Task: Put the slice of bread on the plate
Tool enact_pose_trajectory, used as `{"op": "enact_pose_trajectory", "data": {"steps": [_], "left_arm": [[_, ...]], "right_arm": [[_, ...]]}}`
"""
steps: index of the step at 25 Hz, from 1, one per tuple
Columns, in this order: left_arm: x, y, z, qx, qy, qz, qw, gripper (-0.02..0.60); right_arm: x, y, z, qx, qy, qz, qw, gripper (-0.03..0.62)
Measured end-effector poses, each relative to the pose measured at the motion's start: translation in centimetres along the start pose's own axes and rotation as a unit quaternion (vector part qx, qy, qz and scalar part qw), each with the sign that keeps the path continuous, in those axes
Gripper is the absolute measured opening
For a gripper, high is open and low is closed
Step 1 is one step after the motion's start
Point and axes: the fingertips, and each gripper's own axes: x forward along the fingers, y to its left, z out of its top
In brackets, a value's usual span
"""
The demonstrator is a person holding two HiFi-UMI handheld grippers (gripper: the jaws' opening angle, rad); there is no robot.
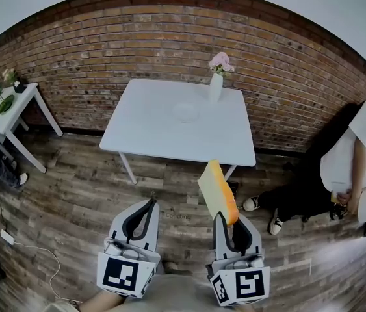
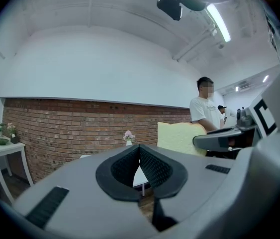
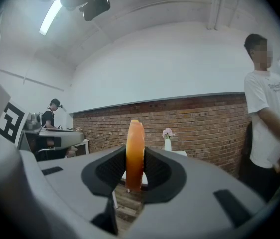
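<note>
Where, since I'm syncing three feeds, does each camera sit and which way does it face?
Head view: on the person's head, looking down at the white table; left gripper and right gripper below.
Left gripper view: on the left gripper, facing the brick wall along shut, empty jaws.
Right gripper view: on the right gripper, along jaws clamping the bread slice.
Shared: the flower vase.

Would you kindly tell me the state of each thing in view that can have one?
bread, upright on edge, gripped by the right tool
right tool, shut on the bread
left tool, shut, empty
plate, empty, on the table
vase, upright, holding flowers
</note>
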Motion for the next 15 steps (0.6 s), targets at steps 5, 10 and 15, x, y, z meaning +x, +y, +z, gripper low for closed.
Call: {"op": "enact_pose_trajectory", "data": {"steps": [5,10,15], "left_arm": [[0.6,0.2,-0.1,0.000,0.001,0.001,1.0000,0.009],[1.6,0.7,-0.1,0.000,-0.003,0.001,1.0000,0.009],[3.2,1.7,0.2,0.001,-0.013,-0.001,0.9999,0.009]], "right_arm": [[0.8,-0.3,-0.1,0.002,-0.002,0.001,1.000,0.098],[1.5,-0.5,0.0,-0.003,-0.003,0.000,1.000,0.098],[3.1,-1.0,0.3,-0.007,-0.006,-0.006,1.000,0.098]]}}
